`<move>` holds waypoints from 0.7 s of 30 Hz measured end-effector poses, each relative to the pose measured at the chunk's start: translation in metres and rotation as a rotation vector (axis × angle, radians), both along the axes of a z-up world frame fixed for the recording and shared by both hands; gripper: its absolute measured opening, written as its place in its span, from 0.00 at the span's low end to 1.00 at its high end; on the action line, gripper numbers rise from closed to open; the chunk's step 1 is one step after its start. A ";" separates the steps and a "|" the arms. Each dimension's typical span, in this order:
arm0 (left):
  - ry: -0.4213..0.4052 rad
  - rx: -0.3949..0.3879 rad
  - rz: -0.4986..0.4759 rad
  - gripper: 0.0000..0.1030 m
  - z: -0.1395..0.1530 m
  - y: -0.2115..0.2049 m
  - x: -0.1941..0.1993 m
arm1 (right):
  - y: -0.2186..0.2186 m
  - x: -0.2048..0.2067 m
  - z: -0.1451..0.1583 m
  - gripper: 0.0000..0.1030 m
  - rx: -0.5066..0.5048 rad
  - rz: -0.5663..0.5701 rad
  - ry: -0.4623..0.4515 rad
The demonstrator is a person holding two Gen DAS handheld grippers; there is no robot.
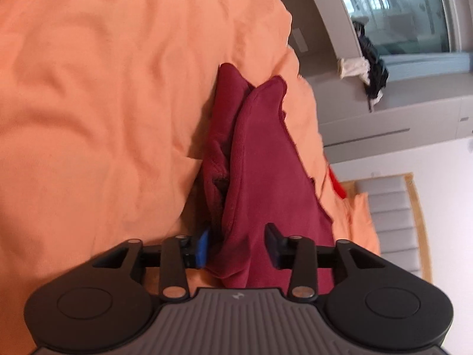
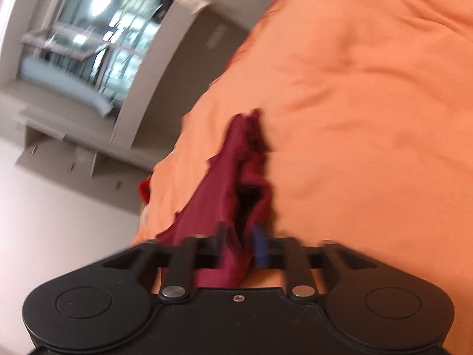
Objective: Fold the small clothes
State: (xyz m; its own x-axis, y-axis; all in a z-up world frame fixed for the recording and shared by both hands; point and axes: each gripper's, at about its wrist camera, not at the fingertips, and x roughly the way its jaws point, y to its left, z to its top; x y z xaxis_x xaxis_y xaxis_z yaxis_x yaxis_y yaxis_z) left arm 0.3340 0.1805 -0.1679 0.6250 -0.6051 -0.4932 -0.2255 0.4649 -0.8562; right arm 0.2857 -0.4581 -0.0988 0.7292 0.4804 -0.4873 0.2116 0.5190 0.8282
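Rumpled orange bedcover point(image 1: 103, 103), grey window ledge point(image 1: 414, 94) with dark clothes point(image 1: 372, 59).

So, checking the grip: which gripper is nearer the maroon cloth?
Neither: both touch it. The left gripper has the maroon cloth bunched between its fingers; the right gripper pinches it too.

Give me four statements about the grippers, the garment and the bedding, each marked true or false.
1. The left gripper has maroon cloth between its fingers. True.
2. The cloth lies on a blue sheet. False: the sheet is orange.
3. The right gripper has nothing between its fingers. False: it is shut on the cloth.
4. A window shows in the left wrist view. True.
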 end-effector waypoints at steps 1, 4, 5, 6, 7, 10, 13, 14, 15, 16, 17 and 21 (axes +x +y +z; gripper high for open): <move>-0.007 -0.016 -0.001 0.59 0.001 -0.001 0.001 | -0.003 -0.005 -0.001 0.81 0.018 -0.022 0.004; -0.049 -0.041 -0.037 0.90 0.005 -0.009 0.008 | -0.007 -0.010 -0.003 0.73 0.059 -0.011 -0.035; -0.054 -0.032 -0.043 0.93 0.007 -0.013 0.009 | -0.007 -0.009 -0.005 0.70 0.089 0.000 -0.046; -0.053 -0.016 -0.042 0.94 0.009 -0.015 0.009 | -0.006 -0.007 -0.006 0.67 0.105 0.008 -0.045; -0.047 -0.003 -0.032 0.94 0.011 -0.015 0.008 | -0.004 -0.005 -0.007 0.67 0.103 0.018 -0.042; -0.035 0.004 -0.013 0.98 0.018 -0.009 0.002 | 0.006 0.000 -0.006 0.67 0.081 0.035 -0.030; -0.003 0.032 -0.026 0.99 0.025 0.001 -0.004 | 0.014 0.005 -0.003 0.67 0.052 0.065 -0.037; 0.002 0.034 -0.030 0.99 0.025 0.004 -0.006 | 0.016 0.006 -0.002 0.68 0.038 0.069 -0.041; -0.005 0.031 -0.030 0.99 0.024 0.008 -0.007 | 0.016 0.007 -0.003 0.68 0.031 0.066 -0.041; -0.017 0.027 -0.026 0.99 0.021 0.011 -0.007 | 0.018 0.010 -0.004 0.68 0.030 0.066 -0.040; -0.018 0.008 -0.015 0.99 0.014 0.013 -0.005 | 0.020 0.011 -0.006 0.68 0.034 0.068 -0.039; 0.017 -0.033 0.016 0.99 -0.003 0.016 0.004 | 0.032 0.020 -0.010 0.68 0.026 0.076 -0.035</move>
State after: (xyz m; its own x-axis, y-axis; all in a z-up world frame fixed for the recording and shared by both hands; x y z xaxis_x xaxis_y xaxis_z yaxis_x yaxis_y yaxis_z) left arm 0.3385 0.1968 -0.1709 0.6266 -0.6108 -0.4840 -0.2475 0.4329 -0.8668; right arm 0.3052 -0.4261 -0.1087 0.7068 0.5467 -0.4489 0.1432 0.5109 0.8476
